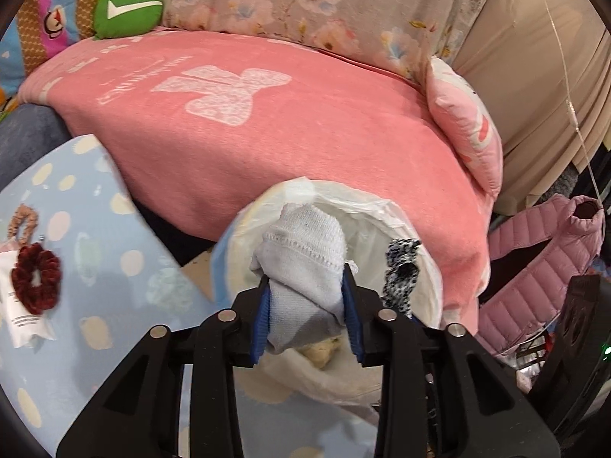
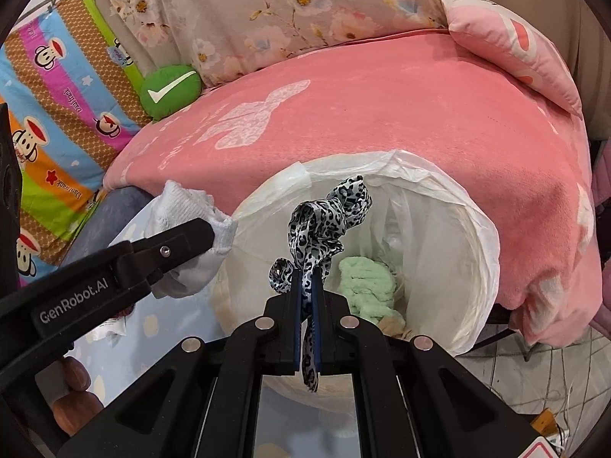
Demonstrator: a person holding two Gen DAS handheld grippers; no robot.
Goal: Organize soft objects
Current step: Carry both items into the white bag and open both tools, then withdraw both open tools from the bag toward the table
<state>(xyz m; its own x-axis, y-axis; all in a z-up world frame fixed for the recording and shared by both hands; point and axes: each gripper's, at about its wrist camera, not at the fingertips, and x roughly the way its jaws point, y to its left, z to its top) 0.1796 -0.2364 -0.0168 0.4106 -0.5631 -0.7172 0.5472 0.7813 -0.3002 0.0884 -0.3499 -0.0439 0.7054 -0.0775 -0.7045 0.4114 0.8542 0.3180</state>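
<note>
Pink bedding (image 2: 401, 114) fills the background, with a white-lined bin (image 2: 473, 229) standing just in front of it. My left gripper (image 1: 307, 286) is clamped on a white sock (image 1: 301, 252) above the bin's near left rim. My right gripper (image 2: 307, 297) is pinched tight on a leopard-print ribbon (image 2: 328, 213) over the bin's opening, where a green cloth (image 2: 368, 286) lies inside.

A white sock (image 1: 305, 244), bunched with a grey toe, hangs above the rim of a white-lined bin (image 2: 473, 236). A leopard-print ribbon (image 2: 324, 225) hangs over the bin's opening. A pale green cloth (image 2: 368, 286) lies crumpled inside.
</note>
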